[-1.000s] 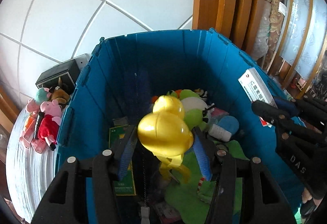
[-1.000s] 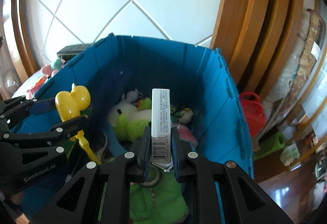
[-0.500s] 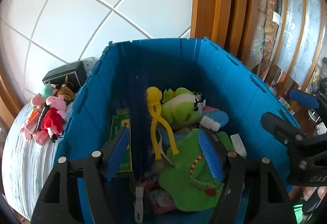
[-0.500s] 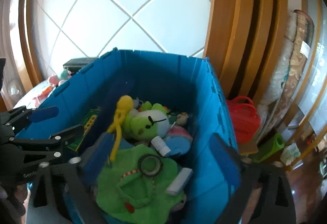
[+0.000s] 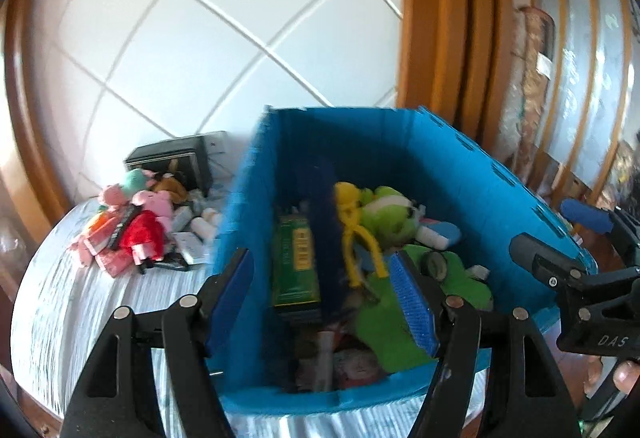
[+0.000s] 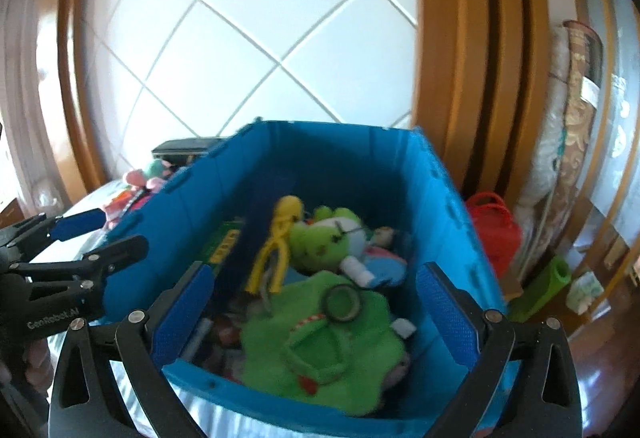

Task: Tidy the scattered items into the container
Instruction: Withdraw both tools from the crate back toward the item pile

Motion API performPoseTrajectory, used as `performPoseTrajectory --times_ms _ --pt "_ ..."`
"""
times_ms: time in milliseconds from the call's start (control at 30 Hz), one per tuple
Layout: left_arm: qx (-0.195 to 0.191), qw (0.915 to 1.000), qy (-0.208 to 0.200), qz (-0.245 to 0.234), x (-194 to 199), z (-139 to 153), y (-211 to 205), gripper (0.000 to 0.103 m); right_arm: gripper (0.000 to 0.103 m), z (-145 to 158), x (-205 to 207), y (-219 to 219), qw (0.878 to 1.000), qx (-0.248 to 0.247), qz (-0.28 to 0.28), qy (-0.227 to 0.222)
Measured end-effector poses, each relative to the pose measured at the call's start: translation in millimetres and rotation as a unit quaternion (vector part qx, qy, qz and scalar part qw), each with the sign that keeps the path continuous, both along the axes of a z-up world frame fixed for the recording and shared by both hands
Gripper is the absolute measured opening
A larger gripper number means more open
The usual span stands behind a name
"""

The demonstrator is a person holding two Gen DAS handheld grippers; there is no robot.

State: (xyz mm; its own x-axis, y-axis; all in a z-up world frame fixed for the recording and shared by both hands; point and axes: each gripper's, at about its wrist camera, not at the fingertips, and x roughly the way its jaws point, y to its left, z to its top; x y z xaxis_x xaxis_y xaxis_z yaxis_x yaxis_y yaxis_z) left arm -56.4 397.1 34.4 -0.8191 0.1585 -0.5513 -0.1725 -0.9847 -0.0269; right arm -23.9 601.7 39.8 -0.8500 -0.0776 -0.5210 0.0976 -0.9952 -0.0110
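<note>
Bin [image 5: 360,142], blue, open-topped, on a white cloth [image 5: 80,318], seen blurred in both views. Inside, already stowed: yellow toy [image 6: 280,234], lying lengthwise against a green frog [image 6: 324,242]; green box [image 5: 296,270] standing along the left wall; white bottle [image 6: 356,270] just right of the frog; big green rag [image 6: 320,350] over the near half, with a tape ring [image 6: 342,304] on top of it and a small white box [image 6: 404,328] at its right edge.

Left gripper [image 5: 320,262] above the bin's near left corner, tilted down toward the contents. Jaws moderately wide, just been opening, nothing between the blue pads [image 5: 412,302]; left finger outside the wall, right finger over the inside.

Right gripper [image 6: 314,274] above the near rim, also angled down. Jaws spread as far as seen, just been opening, nothing clamped; only bin contents visible through the gap. A fingertip of the person's hand just visible under its handle in the left view.

Still outside the bin, to its left on the cloth: plush pile [image 5: 136,222] with pink, red and teal figures, some small pale bottles and flat packets just beside it, too blurred to name. Black box [image 5: 172,158] behind the pile, against the white tiled wall.

Right of the bin, lower down: red bag [image 6: 492,230] near wooden frames.
</note>
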Motion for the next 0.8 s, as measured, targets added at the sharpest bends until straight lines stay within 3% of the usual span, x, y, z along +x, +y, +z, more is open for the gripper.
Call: performPoseTrajectory --times_ms 233,500,667,800 --pt "0.016 0.9992 0.008 0.037 20.3 -1.3 -93.6 0.070 0.103 9.4 5.5 -82.6 0.999 0.008 0.037 0.011" --pt "0.027 0.9969 0.001 0.074 49.7 -21.9 -245.2 0.070 0.103 6.7 19.8 -216.7 0.997 0.006 0.070 0.015" --pt "0.036 0.9931 -0.032 0.106 52.6 -46.6 -337.8 0.070 0.103 -4.1 25.0 -297.0 0.996 -0.006 0.088 0.005" --pt "0.055 0.9878 -0.065 0.131 46.2 -66.0 -386.5 0.070 0.103 -21.9 17.0 -343.8 0.995 0.002 0.098 -0.032"
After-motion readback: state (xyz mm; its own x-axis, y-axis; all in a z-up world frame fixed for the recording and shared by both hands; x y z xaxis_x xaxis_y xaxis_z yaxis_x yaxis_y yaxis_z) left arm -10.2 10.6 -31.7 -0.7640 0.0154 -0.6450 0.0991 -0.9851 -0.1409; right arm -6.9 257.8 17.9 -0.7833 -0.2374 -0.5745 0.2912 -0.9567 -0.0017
